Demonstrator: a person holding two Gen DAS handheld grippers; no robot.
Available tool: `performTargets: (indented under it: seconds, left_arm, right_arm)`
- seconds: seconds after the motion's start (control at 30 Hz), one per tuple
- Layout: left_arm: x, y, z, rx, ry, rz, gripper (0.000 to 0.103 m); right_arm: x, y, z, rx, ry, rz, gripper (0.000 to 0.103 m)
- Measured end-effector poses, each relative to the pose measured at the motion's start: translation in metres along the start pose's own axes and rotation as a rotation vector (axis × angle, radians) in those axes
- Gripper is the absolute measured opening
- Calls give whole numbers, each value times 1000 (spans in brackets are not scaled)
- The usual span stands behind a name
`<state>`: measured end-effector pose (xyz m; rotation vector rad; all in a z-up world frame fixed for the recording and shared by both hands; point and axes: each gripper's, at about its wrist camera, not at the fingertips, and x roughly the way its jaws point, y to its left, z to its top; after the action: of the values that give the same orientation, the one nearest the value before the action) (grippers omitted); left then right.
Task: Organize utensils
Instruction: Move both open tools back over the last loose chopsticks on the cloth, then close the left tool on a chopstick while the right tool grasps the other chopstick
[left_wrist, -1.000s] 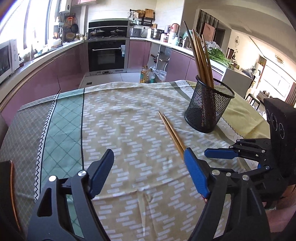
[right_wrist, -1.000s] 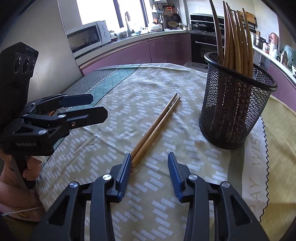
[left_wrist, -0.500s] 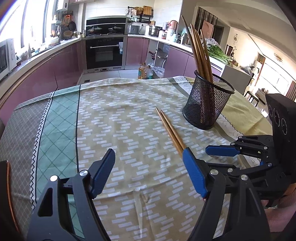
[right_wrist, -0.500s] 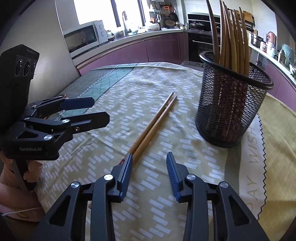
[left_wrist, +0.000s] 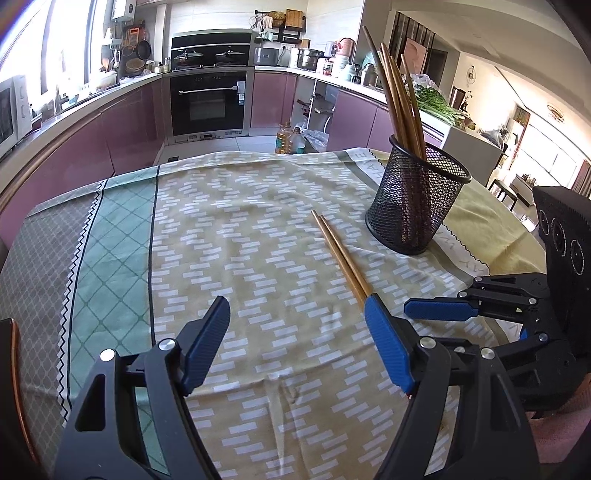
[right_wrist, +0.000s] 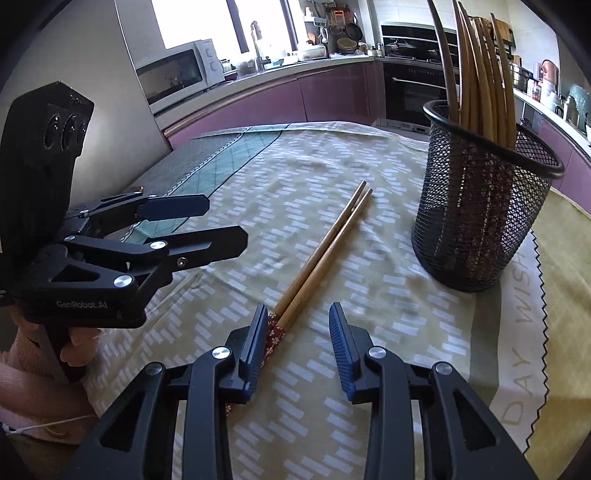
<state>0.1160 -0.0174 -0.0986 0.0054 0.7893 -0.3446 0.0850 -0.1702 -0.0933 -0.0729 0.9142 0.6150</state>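
Observation:
A pair of wooden chopsticks lies side by side on the patterned tablecloth, left of a black mesh cup that holds several more chopsticks. My right gripper stands low over the pair's red patterned ends. Those ends lie between its jaws, close to the left finger, and a gap remains on the right side. The jaws are narrowing. My left gripper hovers open over bare cloth, left of the pair and the cup, with nothing between its fingers.
The cup stands near the table's far right edge. A hand in a pink sleeve holds the left gripper. A chair back shows at the near left. Purple kitchen cabinets and an oven lie beyond the table.
The right gripper's jaws have narrowed a little around the chopstick ends. The left gripper has shifted slightly and stays open. The chopsticks and the cup have not moved.

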Motion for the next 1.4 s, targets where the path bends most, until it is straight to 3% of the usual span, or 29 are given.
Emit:
performTargets:
  seconds: [0.43,0.8,1.0,1.1,1.4]
  left_arm:
    - [16,-18,3,69,48,-35,70]
    - [42,-38,0,125,139,-72,42]
    - [40,-34,0,85,152,-79,23]
    - [37,-30,-3,71,157,-72,17]
    - [38,-28,3,75,160,-41,24]
  right_arm:
    - [-7,-16,-5,20,23,-35,26]
    - [-4,-24,-2,22,28,-26,25]
    - [-7,-28,-3,32,23,-21,23]
    - [-6,-28,-3,34,17,-21,23]
    - [10,-26,20,18,9,-45,23]
